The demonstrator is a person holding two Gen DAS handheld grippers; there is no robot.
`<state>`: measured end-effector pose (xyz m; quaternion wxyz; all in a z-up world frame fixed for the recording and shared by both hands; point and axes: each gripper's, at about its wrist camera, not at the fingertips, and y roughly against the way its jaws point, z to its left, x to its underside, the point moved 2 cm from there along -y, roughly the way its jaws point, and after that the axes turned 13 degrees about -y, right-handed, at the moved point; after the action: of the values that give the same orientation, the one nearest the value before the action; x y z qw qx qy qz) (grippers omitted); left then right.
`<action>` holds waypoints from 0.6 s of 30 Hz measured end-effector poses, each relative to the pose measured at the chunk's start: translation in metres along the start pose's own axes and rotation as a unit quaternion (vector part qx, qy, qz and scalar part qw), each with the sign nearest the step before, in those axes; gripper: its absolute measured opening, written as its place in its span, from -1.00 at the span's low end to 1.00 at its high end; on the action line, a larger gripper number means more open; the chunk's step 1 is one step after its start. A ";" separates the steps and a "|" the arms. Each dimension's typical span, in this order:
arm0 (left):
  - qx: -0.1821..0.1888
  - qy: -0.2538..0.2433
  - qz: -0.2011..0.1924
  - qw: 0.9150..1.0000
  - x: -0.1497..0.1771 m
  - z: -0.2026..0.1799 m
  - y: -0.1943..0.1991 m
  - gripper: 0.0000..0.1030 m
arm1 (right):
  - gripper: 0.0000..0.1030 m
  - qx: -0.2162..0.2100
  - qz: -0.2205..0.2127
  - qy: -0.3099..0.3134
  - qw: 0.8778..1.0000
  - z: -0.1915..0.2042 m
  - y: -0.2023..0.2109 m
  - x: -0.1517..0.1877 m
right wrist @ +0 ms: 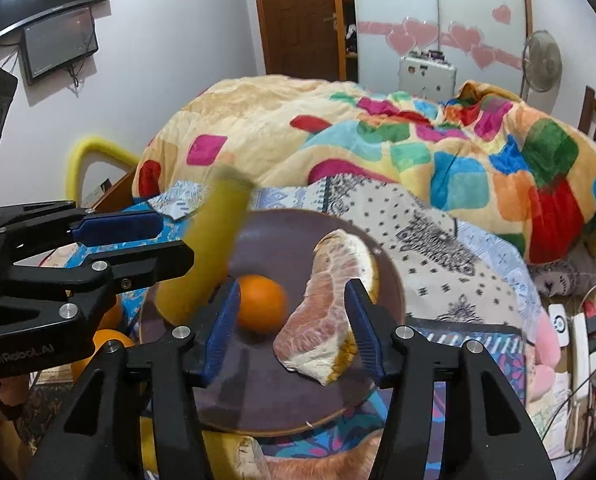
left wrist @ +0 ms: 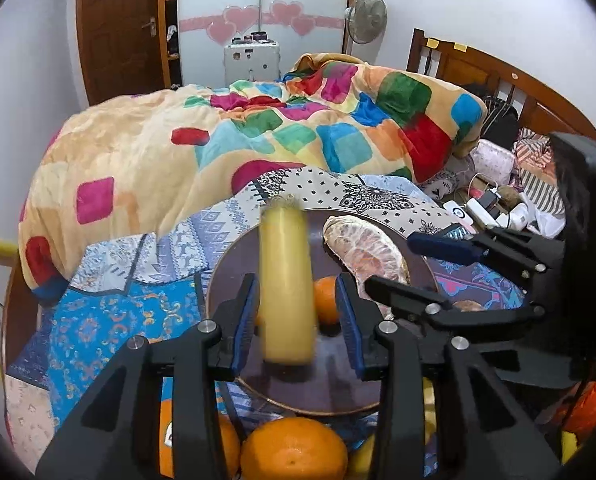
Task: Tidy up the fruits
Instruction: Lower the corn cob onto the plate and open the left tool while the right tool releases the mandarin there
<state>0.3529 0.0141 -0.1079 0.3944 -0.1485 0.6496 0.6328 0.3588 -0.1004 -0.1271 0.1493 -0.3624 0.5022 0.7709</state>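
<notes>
Left wrist view: left tongs (left wrist: 298, 320) spread over the dark round plate (left wrist: 233, 264). A blurred yellow banana (left wrist: 285, 284) stands between the pads, clear of both; nothing is pinched. One small orange (left wrist: 326, 299) lies on the plate just behind the banana, toward 1 o'clock. The peeled pomelo wedge (left wrist: 368, 252) lies on the plate at 2 o'clock. Only this view shows two more oranges off the plate at the bottom edge: one (left wrist: 293, 450) at 6 o'clock and another (left wrist: 227, 446) at 7 o'clock, partly hidden by the tong frame. The right tongs (left wrist: 426, 268) enter from 3 o'clock.

Right wrist view: right tongs (right wrist: 289, 320) spread, with the pomelo wedge (right wrist: 326, 320) between the pads. Its peel edge lies close against the right pad; whether they touch, I cannot tell. The orange (right wrist: 261, 308) sits just inside the left pad, apart from the wedge. The banana (right wrist: 205, 256) leans at 10 o'clock on the plate rim (right wrist: 394, 292), beside the left tongs (right wrist: 149, 240). Only this view shows two wall screens (right wrist: 57, 12) at 11 o'clock.

Count on the plate: one banana, one orange, one pomelo wedge. The plate rests on a patterned bed cover (right wrist: 438, 240), with a patchwork blanket (left wrist: 257, 136) behind.
</notes>
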 end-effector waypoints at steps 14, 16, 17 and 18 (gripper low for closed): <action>-0.020 -0.020 -0.015 0.999 0.022 -0.012 0.051 -0.24 | -0.02 0.004 -0.040 0.016 0.999 0.012 0.055 0.015; -0.022 -0.019 -0.013 0.999 0.029 -0.011 0.058 -0.21 | -0.02 0.002 -0.040 0.020 0.999 0.015 0.062 0.020; -0.025 -0.018 -0.012 0.999 0.033 -0.011 0.062 -0.16 | -0.02 0.001 -0.040 0.020 0.999 0.016 0.064 0.023; -0.027 -0.018 -0.011 0.999 0.036 -0.011 0.065 -0.13 | -0.01 -0.001 -0.039 0.020 0.999 0.018 0.066 0.026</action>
<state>0.2812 0.0253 -0.0888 0.4087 -0.1552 0.6235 0.6482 0.2944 -0.1179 -0.0973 0.1686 -0.3973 0.4901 0.7573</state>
